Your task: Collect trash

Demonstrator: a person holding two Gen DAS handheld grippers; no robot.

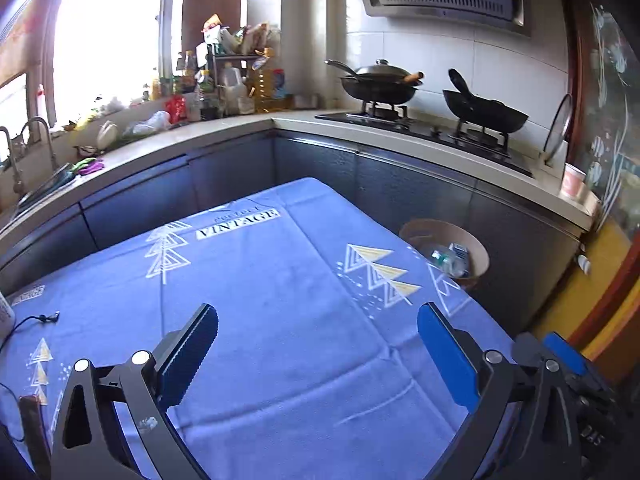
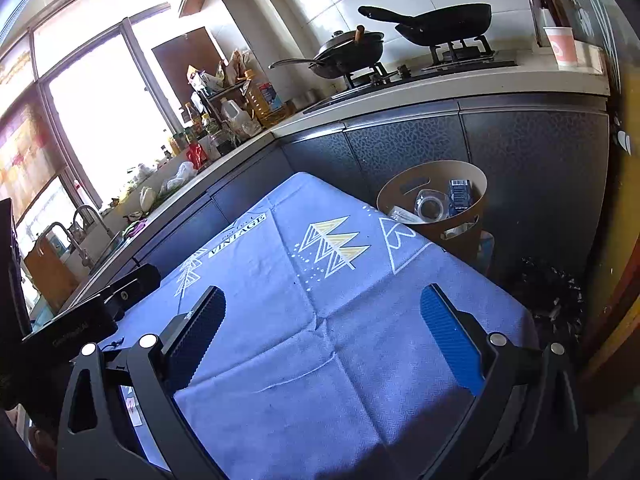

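Observation:
A brown paper bin (image 2: 472, 232) stands on the floor past the table's far right corner; it also shows in the left wrist view (image 1: 480, 256). Inside lie a clear plastic container (image 2: 431, 204), a blue carton (image 2: 459, 196) and other wrappers. My left gripper (image 1: 318, 320) is open and empty above the blue tablecloth (image 1: 280, 300). My right gripper (image 2: 324, 304) is open and empty above the same cloth (image 2: 320, 340). No loose trash shows on the cloth between the fingers.
Dark cabinets and a pale counter (image 1: 224, 128) wrap the far side, with a hob, two black pans (image 1: 378, 80), bottles and a sink tap (image 1: 40, 136). A paper cup (image 2: 562, 46) stands on the counter's right end. A black cable (image 1: 36, 320) lies at the cloth's left edge.

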